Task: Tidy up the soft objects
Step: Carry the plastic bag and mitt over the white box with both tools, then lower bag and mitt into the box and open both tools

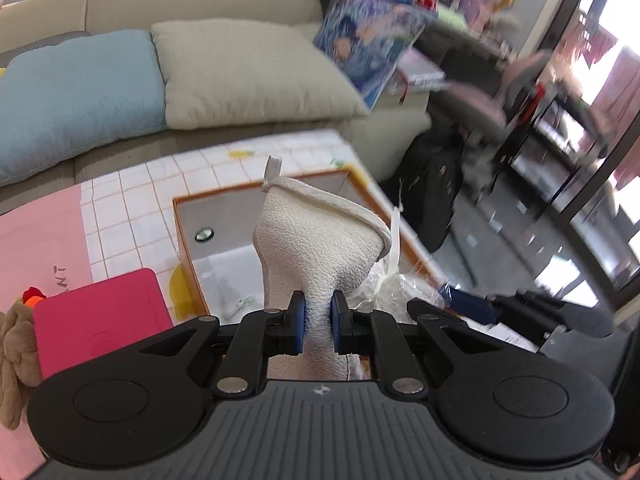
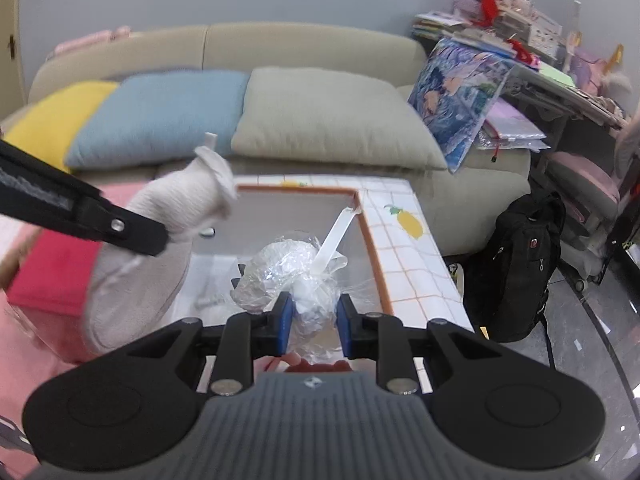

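My left gripper (image 1: 318, 320) is shut on the narrow waist of a white textured fabric item (image 1: 316, 236) with a piped rim and a ribbon loop. It hangs over the open tile-patterned storage box (image 1: 224, 212). In the right wrist view the same fabric item (image 2: 180, 204) sits at the left, pinched by the left gripper's black finger (image 2: 132, 232). My right gripper (image 2: 312, 320) is shut on a crumpled clear plastic bag (image 2: 280, 272) with white filling and a white ribbon, held above the box (image 2: 288, 208). That bag (image 1: 396, 288) shows just right of the fabric item.
A beige sofa (image 2: 312, 44) behind the box carries blue (image 2: 160, 116), beige (image 2: 328, 120) and yellow cushions. A red box (image 1: 100, 316) and a brown plush toy (image 1: 16, 352) lie left. A black backpack (image 2: 520, 264) stands on the floor at the right, beside a cluttered desk.
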A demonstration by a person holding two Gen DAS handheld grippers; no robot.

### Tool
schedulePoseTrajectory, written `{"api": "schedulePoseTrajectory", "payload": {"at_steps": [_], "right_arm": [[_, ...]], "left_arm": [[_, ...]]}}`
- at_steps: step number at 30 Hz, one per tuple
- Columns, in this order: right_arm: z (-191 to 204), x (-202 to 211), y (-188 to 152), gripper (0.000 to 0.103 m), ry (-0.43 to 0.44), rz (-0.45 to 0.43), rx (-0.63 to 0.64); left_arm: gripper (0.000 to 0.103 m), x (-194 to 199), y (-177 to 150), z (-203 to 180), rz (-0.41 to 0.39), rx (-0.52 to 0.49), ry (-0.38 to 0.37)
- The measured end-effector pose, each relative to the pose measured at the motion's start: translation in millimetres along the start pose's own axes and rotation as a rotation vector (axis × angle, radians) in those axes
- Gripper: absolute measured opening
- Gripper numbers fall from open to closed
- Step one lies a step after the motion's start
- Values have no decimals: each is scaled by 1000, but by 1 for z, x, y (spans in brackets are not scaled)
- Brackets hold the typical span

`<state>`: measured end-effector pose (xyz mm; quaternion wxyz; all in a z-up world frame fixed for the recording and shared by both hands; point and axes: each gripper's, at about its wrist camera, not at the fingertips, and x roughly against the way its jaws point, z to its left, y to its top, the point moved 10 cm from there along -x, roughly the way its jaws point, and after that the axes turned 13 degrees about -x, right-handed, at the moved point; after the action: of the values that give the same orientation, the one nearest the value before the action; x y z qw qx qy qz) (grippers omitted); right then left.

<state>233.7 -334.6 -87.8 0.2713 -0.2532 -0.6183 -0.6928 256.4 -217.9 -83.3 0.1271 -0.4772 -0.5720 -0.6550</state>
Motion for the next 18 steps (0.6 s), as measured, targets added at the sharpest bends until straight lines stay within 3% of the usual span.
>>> {"api": "schedulePoseTrajectory", "payload": {"at_steps": [7, 15, 18], "right_arm": [[-5, -30, -17, 23, -66, 138, 13], [-4, -40, -30, 27, -64, 204, 19], [-4, -42, -31, 33, -72, 210, 21]], "left_arm": [[15, -28, -20, 4, 146, -45, 78], [15, -45, -31, 7, 242, -38, 109], [21, -46, -35, 6, 256, -32, 100]]}}
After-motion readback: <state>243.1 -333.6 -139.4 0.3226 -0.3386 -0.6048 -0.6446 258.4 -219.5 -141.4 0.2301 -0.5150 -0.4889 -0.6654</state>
